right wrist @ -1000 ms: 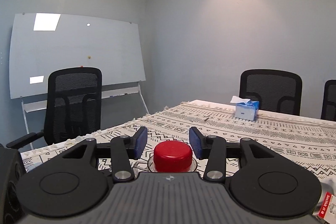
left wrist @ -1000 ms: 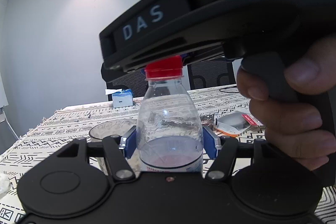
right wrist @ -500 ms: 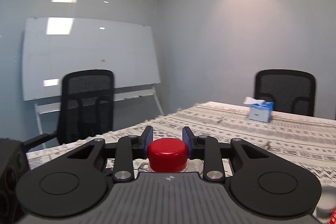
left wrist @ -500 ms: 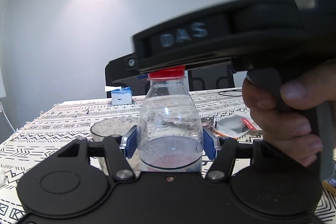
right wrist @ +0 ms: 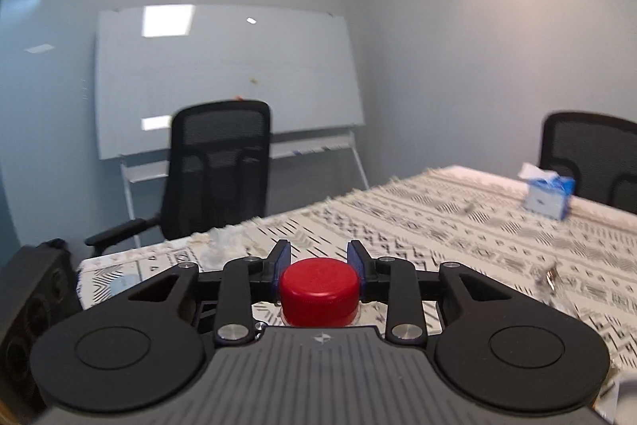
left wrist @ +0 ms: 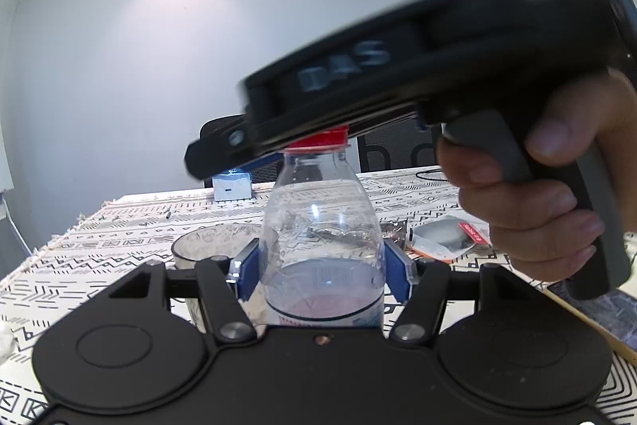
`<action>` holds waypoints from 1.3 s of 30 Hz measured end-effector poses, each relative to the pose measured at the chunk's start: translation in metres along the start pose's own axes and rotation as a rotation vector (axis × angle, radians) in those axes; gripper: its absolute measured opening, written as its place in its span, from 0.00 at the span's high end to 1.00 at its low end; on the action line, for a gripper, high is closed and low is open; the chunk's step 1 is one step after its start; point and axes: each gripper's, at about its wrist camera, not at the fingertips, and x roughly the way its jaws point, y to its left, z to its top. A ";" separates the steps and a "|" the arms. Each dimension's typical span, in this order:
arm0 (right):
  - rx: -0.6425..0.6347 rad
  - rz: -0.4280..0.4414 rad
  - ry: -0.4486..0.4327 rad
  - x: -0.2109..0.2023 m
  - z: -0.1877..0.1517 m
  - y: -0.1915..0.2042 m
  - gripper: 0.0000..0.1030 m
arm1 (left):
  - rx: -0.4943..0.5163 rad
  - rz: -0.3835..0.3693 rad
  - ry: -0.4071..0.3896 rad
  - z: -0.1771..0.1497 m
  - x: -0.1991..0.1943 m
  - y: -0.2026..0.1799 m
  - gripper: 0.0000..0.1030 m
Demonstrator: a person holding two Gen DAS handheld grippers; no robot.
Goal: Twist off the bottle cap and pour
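A clear plastic bottle with some liquid in its lower part stands upright, and my left gripper is shut on its body with blue pads on both sides. Its red cap sits on the neck, partly hidden by my right gripper. In the right wrist view my right gripper is shut on the red cap, one blue pad pressed on each side. A clear glass cup stands just behind and left of the bottle.
The table has a black-and-white patterned cloth. A blue tissue box stands at the far edge. A foil packet lies to the right, a phone at the near right. Black office chairs and a whiteboard surround the table.
My right gripper closed from open onto the red cap, then swung round the bottle top, so the room has shifted right in its view. My left gripper kept hold of the bottle.
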 end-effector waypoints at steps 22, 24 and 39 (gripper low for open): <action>0.037 -0.046 0.030 0.005 0.000 -0.001 0.73 | 0.022 0.005 -0.003 0.003 -0.011 -0.010 0.37; 0.035 -0.052 0.033 0.004 0.000 -0.001 0.70 | 0.020 0.006 -0.002 0.003 -0.011 -0.010 0.37; 0.100 -0.034 0.025 -0.001 -0.009 -0.011 0.55 | 0.011 0.012 0.002 0.004 -0.009 -0.010 0.37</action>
